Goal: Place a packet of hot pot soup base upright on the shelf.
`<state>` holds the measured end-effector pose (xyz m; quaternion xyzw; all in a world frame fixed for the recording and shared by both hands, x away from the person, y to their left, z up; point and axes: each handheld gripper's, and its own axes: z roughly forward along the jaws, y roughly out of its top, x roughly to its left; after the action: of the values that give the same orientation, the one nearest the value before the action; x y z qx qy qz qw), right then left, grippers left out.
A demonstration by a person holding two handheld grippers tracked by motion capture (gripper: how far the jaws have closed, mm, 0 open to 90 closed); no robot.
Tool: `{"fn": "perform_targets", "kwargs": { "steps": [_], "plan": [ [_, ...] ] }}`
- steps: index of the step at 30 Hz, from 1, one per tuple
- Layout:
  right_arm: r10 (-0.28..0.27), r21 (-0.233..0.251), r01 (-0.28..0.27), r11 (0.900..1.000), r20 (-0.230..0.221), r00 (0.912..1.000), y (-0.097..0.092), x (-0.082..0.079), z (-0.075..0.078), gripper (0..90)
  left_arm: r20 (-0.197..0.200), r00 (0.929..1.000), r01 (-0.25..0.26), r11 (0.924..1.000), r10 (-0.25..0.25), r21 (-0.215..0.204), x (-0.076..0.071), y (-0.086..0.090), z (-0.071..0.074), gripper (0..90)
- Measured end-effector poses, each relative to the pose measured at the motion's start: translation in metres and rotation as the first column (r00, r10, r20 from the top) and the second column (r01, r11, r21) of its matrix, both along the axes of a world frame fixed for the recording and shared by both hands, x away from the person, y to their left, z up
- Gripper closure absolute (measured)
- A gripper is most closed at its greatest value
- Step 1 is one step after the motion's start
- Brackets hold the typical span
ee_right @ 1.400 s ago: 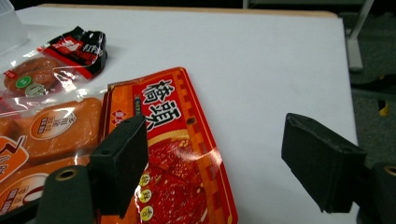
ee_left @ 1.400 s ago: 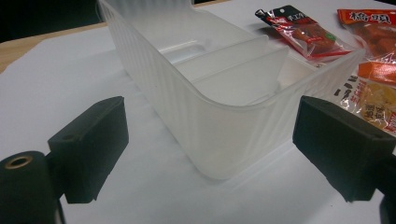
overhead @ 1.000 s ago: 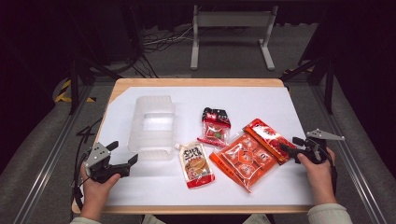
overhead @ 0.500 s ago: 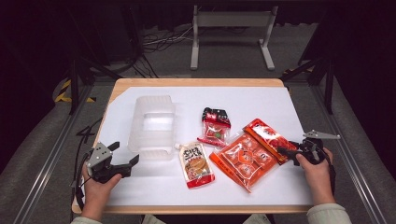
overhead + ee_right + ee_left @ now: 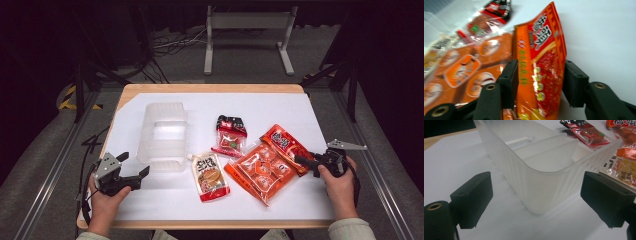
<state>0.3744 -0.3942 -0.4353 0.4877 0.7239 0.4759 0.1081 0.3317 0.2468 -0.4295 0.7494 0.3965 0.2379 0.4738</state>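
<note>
Right gripper view looks along the red-orange snack packet (image 5: 541,67), whose long axis runs away between the right gripper (image 5: 537,82), its jaws just closing around that near end at the tabletop's (image 5: 300,107) right, far nearer than the released left gripper (image 5: 136,170).

red-orange packet (image 5: 541,62) | large Chinese characters, not clearly legible

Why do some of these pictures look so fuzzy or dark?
Right gripper view: the red-orange packet and the packets behind it are smeared and glary. Left gripper view: the clear bin is sharp, with a soft shadow beneath. High view: the table is bright, the surroundings black.
</note>
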Motion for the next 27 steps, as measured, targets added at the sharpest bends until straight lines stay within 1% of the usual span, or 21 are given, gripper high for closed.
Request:
{"fn": "perform_targets", "kwargs": {
  "steps": [1,2,3,4,5,6,7,8,9,10,12,13,15,18,19,20,21,22,23,27],
  "plan": [
    [0.009,0.012,-0.009,0.9999,0.002,1.0,0.002,0.001,-0.001,46.3,0.0,1.0,-0.001,1.0,0.001,0.0,0.0,0.0,0.0,11.5],
    [0.006,-0.001,-0.006,1.0,0.004,1.0,0.004,0.001,-0.002,46.2,0.0,1.0,-0.001,1.0,0.001,0.0,0.0,0.0,0.0,11.6],
    [0.003,-0.02,-0.003,0.9998,0.009,1.0,0.006,0.001,-0.003,48.2,0.0,1.0,-0.001,1.0,0.001,0.0,0.0,0.0,0.0,11.6],
    [0.003,-0.02,-0.003,0.9998,0.009,1.0,0.006,0.001,-0.003,48.2,0.0,1.0,-0.001,1.0,0.001,0.0,0.0,0.0,0.0,11.6],
    [0.003,-0.039,-0.002,0.9992,0.02,0.9998,0.009,0.001,-0.003,53.1,0.0,1.0,-0.002,1.0,0.002,0.0,0.0,0.0,0.0,11.6],
    [0.003,-0.039,-0.002,0.9992,0.02,0.9998,0.009,0.001,-0.003,53.1,-0.001,1.0,-0.001,1.0,0.001,0.001,0.0,0.0,0.0,11.6],
    [0.004,-0.05,-0.003,0.9988,0.028,0.9996,0.01,0.002,-0.004,54.7,-0.001,1.0,-0.003,1.0,0.003,-0.001,0.0,0.0,-0.001,11.6],
    [-0.006,-0.06,0.009,0.9982,0.041,0.9992,0.012,0.001,-0.005,57.8,-0.002,1.0,-0.003,1.0,0.003,0.0,0.0,0.0,-0.001,11.5],
    [-0.022,-0.065,0.026,0.9975,0.063,0.9978,0.014,0.0,-0.006,58.6,-0.001,1.0,-0.003,1.0,0.003,-0.002,0.0,0.0,-0.001,11.5],
    [-0.025,-0.08,0.03,0.9963,0.062,0.9978,0.016,0.001,-0.006,60.6,0.0,1.0,-0.002,1.0,0.002,-0.001,0.0,0.0,-0.001,11.5],
    [-0.027,-0.078,0.032,0.9964,0.066,0.9975,0.018,0.0,-0.006,62.3,0.0,1.0,-0.002,1.0,0.002,0.0,0.0,0.0,-0.001,11.5],
    [-0.023,-0.087,0.029,0.9958,0.065,0.9976,0.019,0.0,-0.006,62.9,0.001,1.0,-0.002,1.0,0.002,0.002,0.0,0.0,-0.001,11.5],
    [-0.015,-0.08,0.019,0.9966,0.054,0.9984,0.018,0.001,-0.006,67.2,0.0,1.0,-0.004,1.0,0.004,0.002,0.0,0.0,-0.001,11.4],
    [-0.009,-0.111,0.014,0.9938,0.049,0.9988,0.021,0.002,-0.007,73.3,0.002,1.0,-0.004,1.0,0.004,0.003,0.0,0.0,-0.001,11.4],
    [-0.005,-0.124,0.01,0.9922,0.04,0.9992,0.023,0.003,-0.007,75.9,0.002,1.0,-0.004,1.0,0.004,0.003,0.0,0.0,-0.001,11.4],
    [-0.005,-0.124,0.01,0.9922,0.04,0.9992,0.023,0.003,-0.007,75.9,0.001,1.0,-0.003,1.0,0.003,0.004,0.0,0.0,-0.001,11.4],
    [-0.005,-0.156,0.008,0.9877,0.021,0.9998,0.027,0.004,-0.007,79.0,-0.001,1.0,-0.002,1.0,0.002,0.005,0.0,-0.001,-0.001,11.4],
    [-0.008,-0.175,0.01,0.9845,0.014,0.9999,0.028,0.005,-0.007,80.7,-0.001,1.0,-0.001,1.0,0.001,0.006,0.0,-0.001,-0.001,11.5],
    [-0.012,-0.183,0.014,0.983,0.01,0.9999,0.029,0.006,-0.007,82.2,0.0,1.0,-0.001,1.0,0.001,0.006,0.0,-0.001,-0.001,11.5],
    [-0.039,-0.178,0.037,0.9834,-0.011,0.9992,0.027,0.008,-0.008,86.7,0.0,1.0,-0.004,1.0,0.004,0.007,0.0,0.0,-0.001,11.5]
  ]
}}
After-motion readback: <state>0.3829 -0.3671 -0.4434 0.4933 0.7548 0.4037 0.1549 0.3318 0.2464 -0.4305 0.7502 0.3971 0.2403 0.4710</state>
